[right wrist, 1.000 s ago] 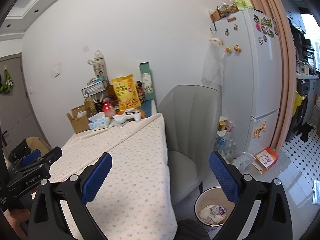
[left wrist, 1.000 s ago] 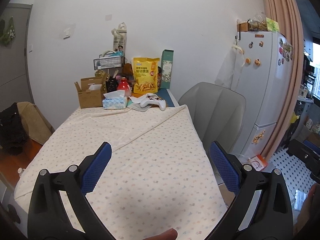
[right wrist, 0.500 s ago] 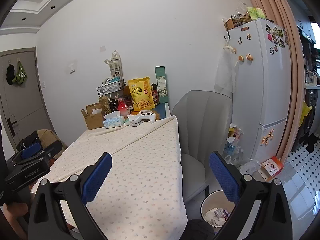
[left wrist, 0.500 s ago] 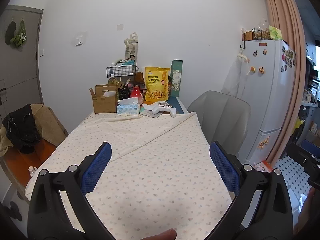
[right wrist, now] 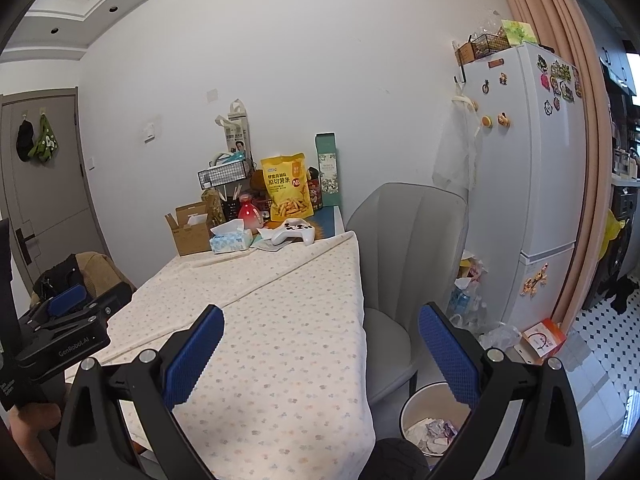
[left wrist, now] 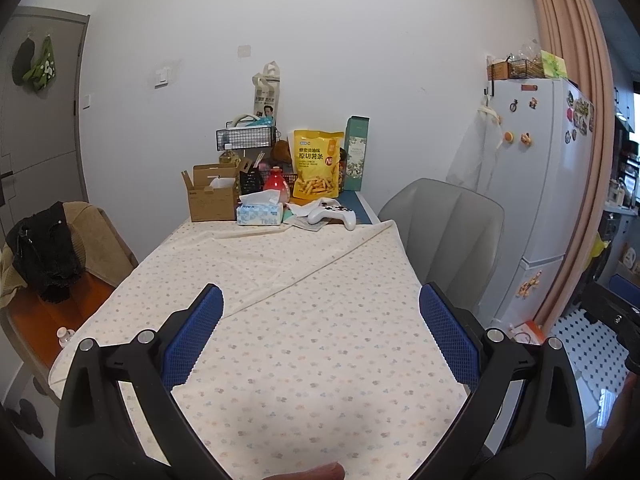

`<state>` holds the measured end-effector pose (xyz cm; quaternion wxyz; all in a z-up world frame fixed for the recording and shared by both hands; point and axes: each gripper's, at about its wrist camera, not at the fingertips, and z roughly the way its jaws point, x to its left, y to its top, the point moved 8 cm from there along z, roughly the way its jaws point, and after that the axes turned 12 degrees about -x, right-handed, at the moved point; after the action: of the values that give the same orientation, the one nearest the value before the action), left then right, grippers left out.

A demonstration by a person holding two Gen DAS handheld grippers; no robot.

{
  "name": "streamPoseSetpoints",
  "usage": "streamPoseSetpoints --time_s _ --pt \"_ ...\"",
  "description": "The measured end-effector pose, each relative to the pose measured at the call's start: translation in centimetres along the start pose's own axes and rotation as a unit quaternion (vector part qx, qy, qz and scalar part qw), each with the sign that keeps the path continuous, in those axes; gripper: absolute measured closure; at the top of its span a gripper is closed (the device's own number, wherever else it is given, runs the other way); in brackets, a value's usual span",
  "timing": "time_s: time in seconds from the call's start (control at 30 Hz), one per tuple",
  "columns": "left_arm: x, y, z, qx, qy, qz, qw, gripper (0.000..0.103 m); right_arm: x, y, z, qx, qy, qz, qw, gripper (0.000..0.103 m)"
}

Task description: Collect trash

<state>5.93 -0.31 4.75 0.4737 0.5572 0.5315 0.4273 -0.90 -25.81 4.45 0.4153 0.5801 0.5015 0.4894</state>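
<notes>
Both grippers, left gripper (left wrist: 320, 330) and right gripper (right wrist: 320, 338), hovered with fingers spread wide, holding nothing, above the table (left wrist: 320, 360). Trash sat already in the bin (right wrist: 412, 408) (by the chair (right wrist: 404, 260)). Grabbing the tissue box (left wrist: 260, 213) instead would likely misfire the task.

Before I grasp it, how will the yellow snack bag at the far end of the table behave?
The yellow snack bag looks puffy and stands upright, so it is probably light and easy to tip. Its glossy film may slip and crumple between the pads. The open left gripper is far from it.
</notes>
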Motion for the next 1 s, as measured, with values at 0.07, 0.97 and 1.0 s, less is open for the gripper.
streamPoseSetpoints --time_s 0.07,0.97,1.0 --pt "-0.2 -0.1 0.2 0.001 0.002 0.004 1.0 0.005 -0.2 0.0 0.2 0.001 -0.002 0.001 1.0 0.007" --pt "-1.2 -0.3 1.0 0.003 0.001 0.009 1.0 0.005 -0.8 -0.1 0.5 0.002 -0.004 -0.004 1.0 0.007" --pt "-1.2 -0.3 1.1 0.003 0.001 0.009 1.0 0.005 -0.8 -0.2 0.6 0.002 -0.005 -0.004 1.0 0.007"
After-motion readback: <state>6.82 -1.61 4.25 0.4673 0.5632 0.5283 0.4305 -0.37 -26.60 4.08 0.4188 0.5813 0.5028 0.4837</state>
